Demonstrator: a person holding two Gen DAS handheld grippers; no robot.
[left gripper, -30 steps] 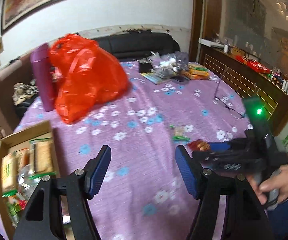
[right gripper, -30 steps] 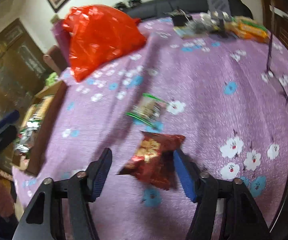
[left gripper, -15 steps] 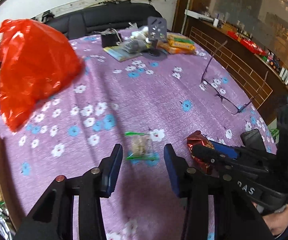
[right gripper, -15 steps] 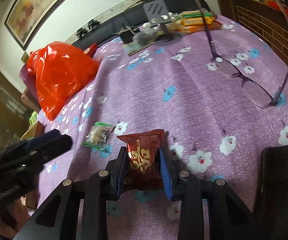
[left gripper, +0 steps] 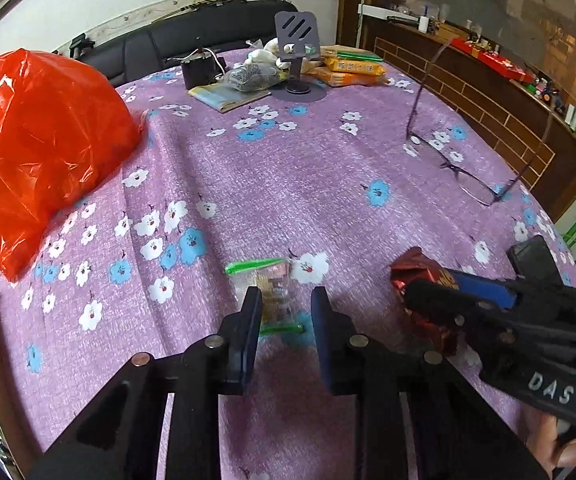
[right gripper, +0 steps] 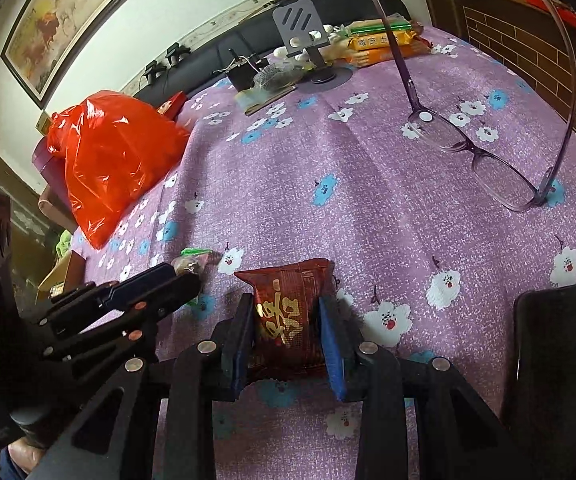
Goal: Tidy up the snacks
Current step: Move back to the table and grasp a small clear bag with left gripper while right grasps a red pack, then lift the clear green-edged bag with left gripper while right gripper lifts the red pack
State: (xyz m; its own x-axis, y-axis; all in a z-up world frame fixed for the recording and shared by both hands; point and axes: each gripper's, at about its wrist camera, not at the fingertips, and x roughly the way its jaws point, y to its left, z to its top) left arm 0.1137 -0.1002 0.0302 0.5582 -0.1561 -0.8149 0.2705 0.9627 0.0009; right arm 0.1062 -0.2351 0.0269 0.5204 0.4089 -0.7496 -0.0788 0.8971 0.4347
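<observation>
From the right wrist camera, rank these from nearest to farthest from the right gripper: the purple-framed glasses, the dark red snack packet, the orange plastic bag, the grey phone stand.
1. Dark red snack packet: between the right gripper pads.
2. Purple-framed glasses: right, mid-table.
3. Orange plastic bag: left, about as far as the glasses; too close to call.
4. Grey phone stand: far edge, centre.

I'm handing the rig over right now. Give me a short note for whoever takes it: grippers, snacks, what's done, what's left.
Right gripper: shut on the red snack packet, which sits low over the purple tablecloth.
Left gripper: jaws closing around the clear green-edged snack packet; the pads do not look pressed on it yet.
Done: red packet gripped.
Left: finish the left grip, then lift both and put them away. A cardboard box shows at the table's left edge, probably the place.
Keep clear of the glasses and the phone.
</observation>
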